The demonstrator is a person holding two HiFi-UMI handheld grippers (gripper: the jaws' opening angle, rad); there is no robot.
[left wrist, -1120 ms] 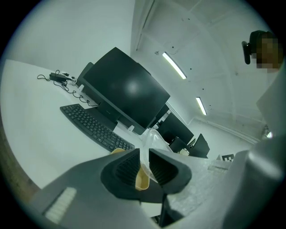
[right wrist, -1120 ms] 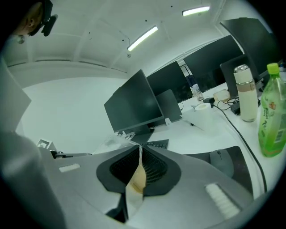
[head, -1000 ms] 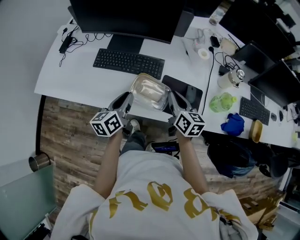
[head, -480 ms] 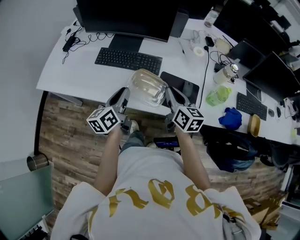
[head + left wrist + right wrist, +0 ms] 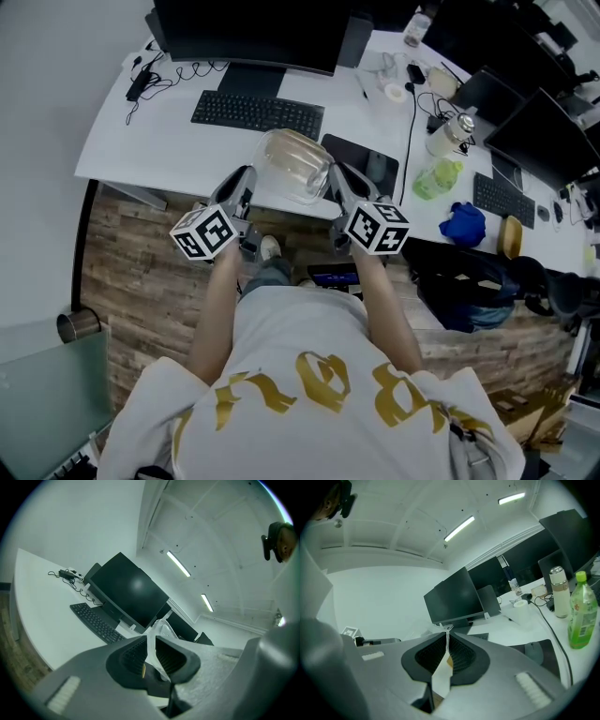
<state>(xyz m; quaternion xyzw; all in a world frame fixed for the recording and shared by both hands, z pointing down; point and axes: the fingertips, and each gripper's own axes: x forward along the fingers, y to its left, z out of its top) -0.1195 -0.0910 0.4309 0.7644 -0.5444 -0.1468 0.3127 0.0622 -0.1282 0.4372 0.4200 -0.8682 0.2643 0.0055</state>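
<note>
Fingers (image 5: 133, 657) of left gripper (image 5: 151, 652) clenched on a pleat of clear film. Right gripper (image 5: 446, 657) likewise, pads (image 5: 461, 656) pinching the bag's other edge. Bag (image 5: 292, 162) hangs stretched between the two, off the desk (image 5: 141, 141), over its near edge, just in front of the keyboard (image 5: 255, 114). Pale tan contents inside, kind unclear.

Step in hand, as judged: two-point lift, bag carried clear of the surface. Any further move calls for even pinch on both sides and level travel; thin film could slip or tear.

Against a second ago: bag then lay lower and flatter at the desk edge; now raised and rounder, both grippers tipped upward.
</note>
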